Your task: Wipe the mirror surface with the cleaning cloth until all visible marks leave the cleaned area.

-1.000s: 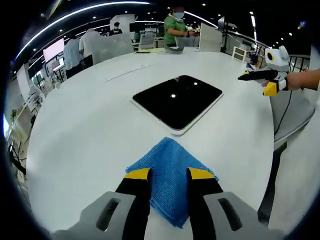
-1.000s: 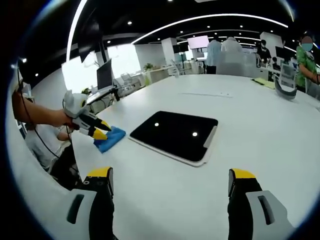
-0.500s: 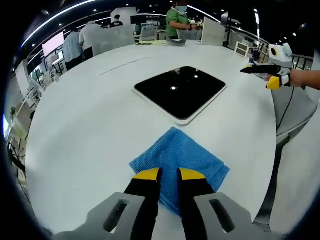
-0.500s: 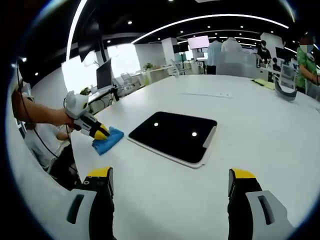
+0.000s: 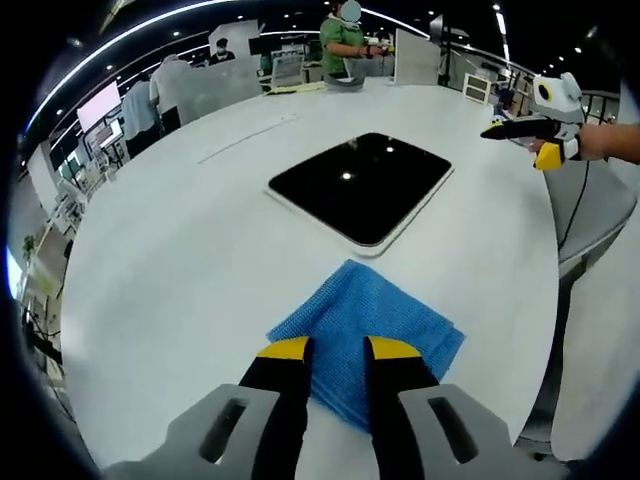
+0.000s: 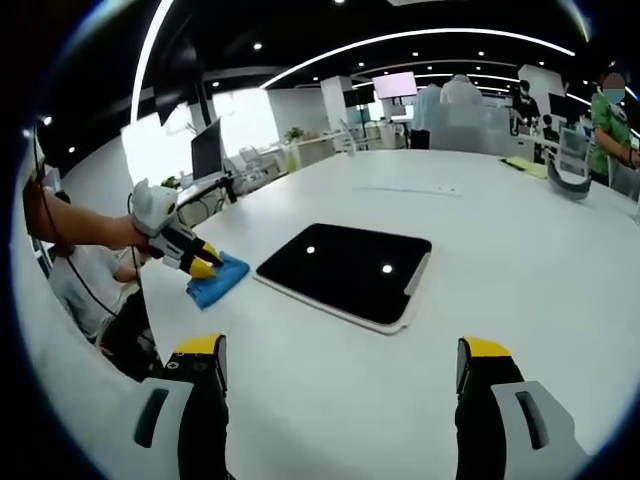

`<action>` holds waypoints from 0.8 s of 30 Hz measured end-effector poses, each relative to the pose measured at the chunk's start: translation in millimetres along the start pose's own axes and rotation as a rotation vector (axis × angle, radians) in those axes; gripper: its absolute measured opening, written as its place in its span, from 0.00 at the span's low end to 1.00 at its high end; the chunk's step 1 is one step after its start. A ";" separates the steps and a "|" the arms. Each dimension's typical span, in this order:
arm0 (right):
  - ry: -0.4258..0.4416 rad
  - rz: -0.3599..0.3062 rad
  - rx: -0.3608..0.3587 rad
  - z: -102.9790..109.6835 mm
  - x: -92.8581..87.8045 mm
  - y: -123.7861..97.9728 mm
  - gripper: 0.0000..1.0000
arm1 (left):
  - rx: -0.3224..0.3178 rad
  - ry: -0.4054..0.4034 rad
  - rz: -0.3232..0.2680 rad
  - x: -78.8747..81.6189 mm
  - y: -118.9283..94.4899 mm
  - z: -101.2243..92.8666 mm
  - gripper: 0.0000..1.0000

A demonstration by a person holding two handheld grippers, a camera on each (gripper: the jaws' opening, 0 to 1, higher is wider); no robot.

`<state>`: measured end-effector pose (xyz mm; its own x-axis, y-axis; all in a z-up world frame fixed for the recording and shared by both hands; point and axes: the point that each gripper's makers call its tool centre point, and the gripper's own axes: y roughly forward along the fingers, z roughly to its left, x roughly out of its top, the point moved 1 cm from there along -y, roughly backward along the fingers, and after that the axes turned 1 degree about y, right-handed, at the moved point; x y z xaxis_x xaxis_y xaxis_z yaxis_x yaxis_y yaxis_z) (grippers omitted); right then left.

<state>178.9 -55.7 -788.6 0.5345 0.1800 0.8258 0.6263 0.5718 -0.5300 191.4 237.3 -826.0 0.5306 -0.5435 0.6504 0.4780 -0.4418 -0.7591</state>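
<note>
**Blue cloth under your left jaws, mirror not yet touched**

Blue cloth (image 5: 365, 335) lies folded on the white table (image 5: 180, 260), low in the left gripper view, and your left gripper (image 5: 335, 352) sits right over its near edge. The yellow-tipped jaws stand narrowly apart with cloth showing between them; whether they actually pinch it I cannot tell. In the right gripper view the same tips rest at the cloth at mid-left.

The mirror (image 5: 362, 185) lies flat at upper centre of that view, well apart from the cloth, its dark face reflecting two ceiling lights. Marks on it are too small to make out.

Your right gripper (image 6: 340, 360) hangs wide open above bare table, empty, with the mirror ahead of it.

To do this step well, take a firm bite of several cloth layers before lifting, so it doesn't unfold or slip. Likely you'll want the cloth pressed flat, wiping in overlapping strokes. Steadying the mirror's frame with your right gripper could stop it sliding.
</note>
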 end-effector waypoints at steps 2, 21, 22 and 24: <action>0.002 -0.002 -0.003 -0.3 0.5 -0.7 0.95 | 0.000 -0.008 -0.006 0.7 -2.0 -1.2 0.23; -0.016 0.015 0.005 0.7 -2.9 -3.1 0.96 | 0.044 -0.107 -0.110 13.1 -20.6 -11.9 0.35; -0.021 0.024 0.005 1.1 -4.1 -3.4 0.96 | 0.041 -0.104 -0.133 18.0 -23.1 -17.3 0.39; -0.026 0.023 0.007 1.8 -2.9 -4.4 0.97 | 0.057 -0.089 -0.149 21.9 -25.6 -20.5 0.47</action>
<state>173.5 -57.3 -788.3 0.5339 0.2143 0.8180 0.6097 0.5727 -0.5480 176.4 222.1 -792.8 0.5094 -0.4083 0.7575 0.5938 -0.4703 -0.6528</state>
